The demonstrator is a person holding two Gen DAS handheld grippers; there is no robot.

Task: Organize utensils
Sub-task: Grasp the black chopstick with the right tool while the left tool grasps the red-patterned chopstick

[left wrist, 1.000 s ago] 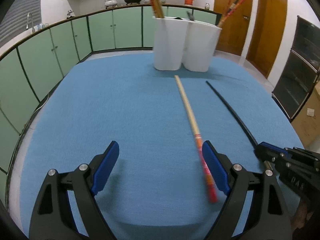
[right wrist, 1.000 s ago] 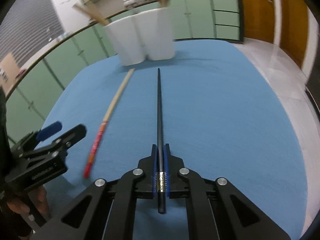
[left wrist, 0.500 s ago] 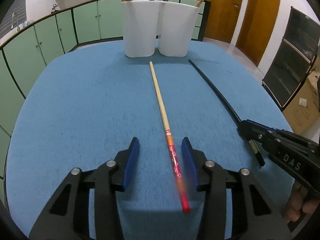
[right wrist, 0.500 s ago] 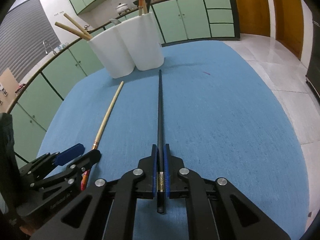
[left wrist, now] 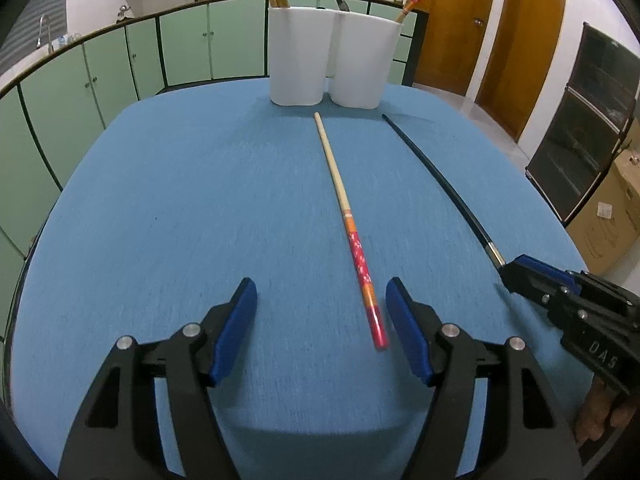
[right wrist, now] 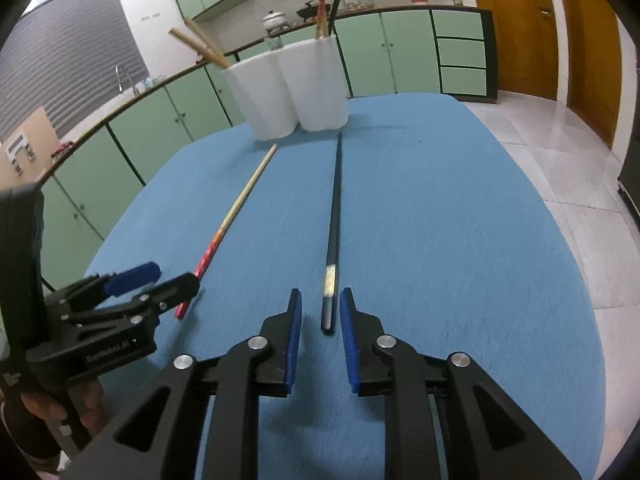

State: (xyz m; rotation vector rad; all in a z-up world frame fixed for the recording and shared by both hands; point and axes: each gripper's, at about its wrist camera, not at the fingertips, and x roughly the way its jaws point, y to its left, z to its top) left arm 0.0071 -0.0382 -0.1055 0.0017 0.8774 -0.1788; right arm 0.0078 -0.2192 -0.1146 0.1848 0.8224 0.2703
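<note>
Our left gripper (left wrist: 321, 312) is opening around the red chopstick's (left wrist: 362, 266) end; our right gripper (right wrist: 320, 312) is opening, freeing the black chopstick (right wrist: 334, 216).

A red-handled wooden chopstick (left wrist: 347, 216) and a black chopstick (right wrist: 333, 216) lie flat, apart, before the white holder (left wrist: 332, 56).

The blue desk (left wrist: 168, 208) has lots of open room. Only two chopsticks (left wrist: 344, 208) (right wrist: 334, 208) lie across the middle, and the white holder (left wrist: 332, 64) blocks the far end.
</note>
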